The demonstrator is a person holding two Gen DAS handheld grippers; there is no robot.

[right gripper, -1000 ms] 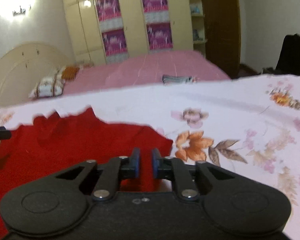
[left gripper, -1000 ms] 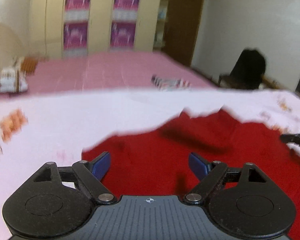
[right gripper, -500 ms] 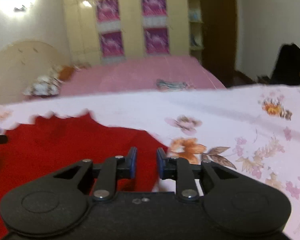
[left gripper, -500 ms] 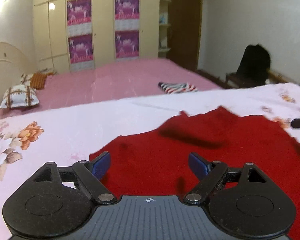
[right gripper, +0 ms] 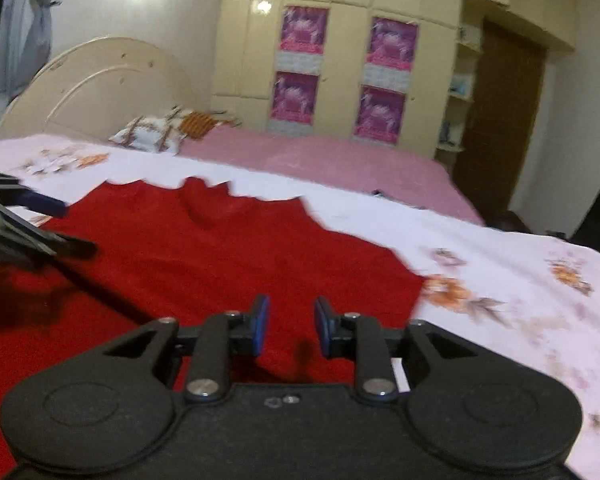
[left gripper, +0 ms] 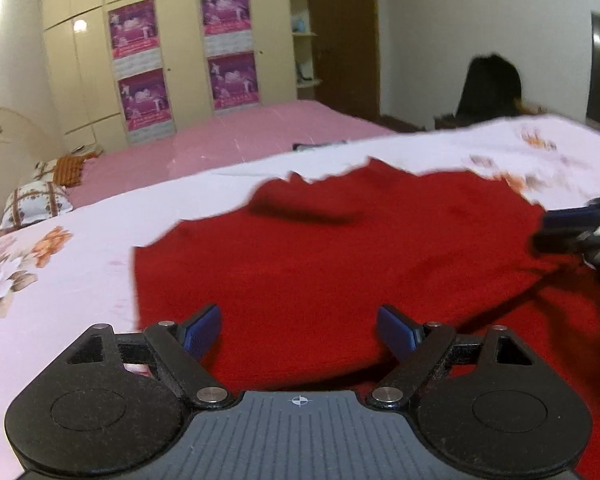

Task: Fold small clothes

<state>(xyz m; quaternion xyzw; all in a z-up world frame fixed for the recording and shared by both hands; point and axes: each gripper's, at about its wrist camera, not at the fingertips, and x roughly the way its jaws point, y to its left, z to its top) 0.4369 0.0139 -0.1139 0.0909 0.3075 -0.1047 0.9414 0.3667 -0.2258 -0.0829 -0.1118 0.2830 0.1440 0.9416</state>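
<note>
Left wrist view: both claws empty over a red garment, folding barely begun.

The left claw [left gripper: 299,330] stands wide open with nothing between its blue pads, tilted down over the near part of the red garment [left gripper: 340,264]. The right claw [right gripper: 288,326] has just been opening to a narrow gap, and no cloth sits in it. The garment lies spread on the floral bedsheet [right gripper: 500,248] with 1 dark crease near its far edge; I judge the main folds are left to do. Each claw sees the other at its frame edge.
</note>
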